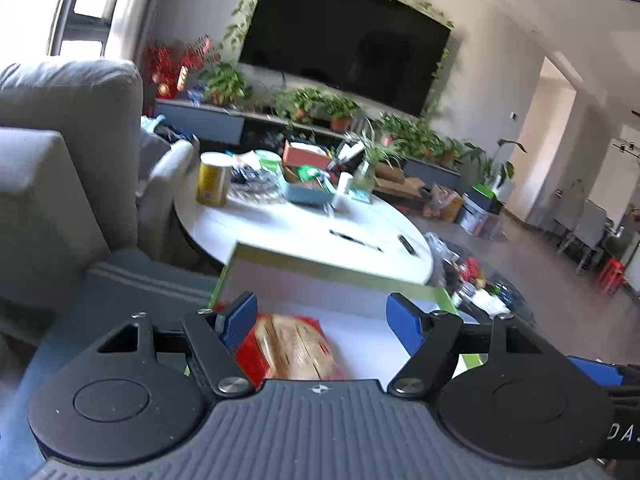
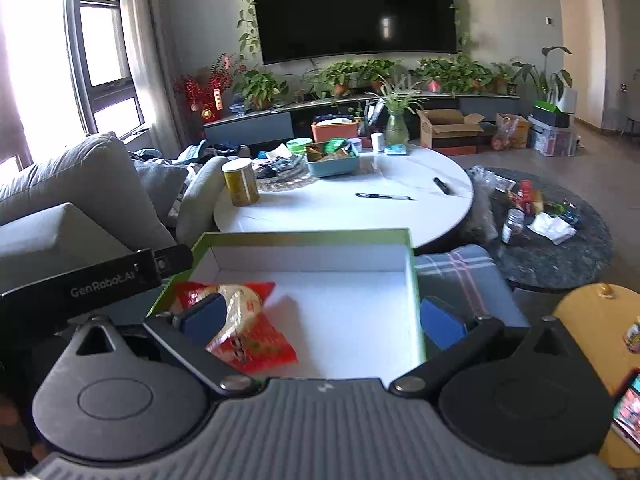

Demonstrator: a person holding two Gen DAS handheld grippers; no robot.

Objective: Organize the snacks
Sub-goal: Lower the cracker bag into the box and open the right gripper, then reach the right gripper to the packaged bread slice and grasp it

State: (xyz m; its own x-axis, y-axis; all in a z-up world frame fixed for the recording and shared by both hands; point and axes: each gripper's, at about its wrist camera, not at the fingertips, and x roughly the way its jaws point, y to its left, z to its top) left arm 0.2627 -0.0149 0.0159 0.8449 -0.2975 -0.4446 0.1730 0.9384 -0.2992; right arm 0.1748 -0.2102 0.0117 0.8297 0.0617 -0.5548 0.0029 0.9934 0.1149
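A green-edged box with a white inside (image 2: 320,276) lies open in front of me; it also shows in the left wrist view (image 1: 340,280). A red snack packet (image 2: 248,328) lies in its near left part, also seen in the left wrist view (image 1: 292,348). My left gripper (image 1: 322,322) is open above the packet, apart from it. My right gripper (image 2: 322,318) is open over the box, with its left finger (image 2: 200,318) in front of the packet. The left gripper's black body (image 2: 92,280) shows at the box's left edge.
A round white table (image 2: 360,208) beyond the box carries a yellow can (image 2: 240,182), a blue snack tray (image 2: 332,160), pens and a plant vase. A grey sofa (image 2: 80,192) is at left. Loose snacks lie on a dark rug (image 2: 560,232) at right. A yellow object (image 2: 592,320) is near right.
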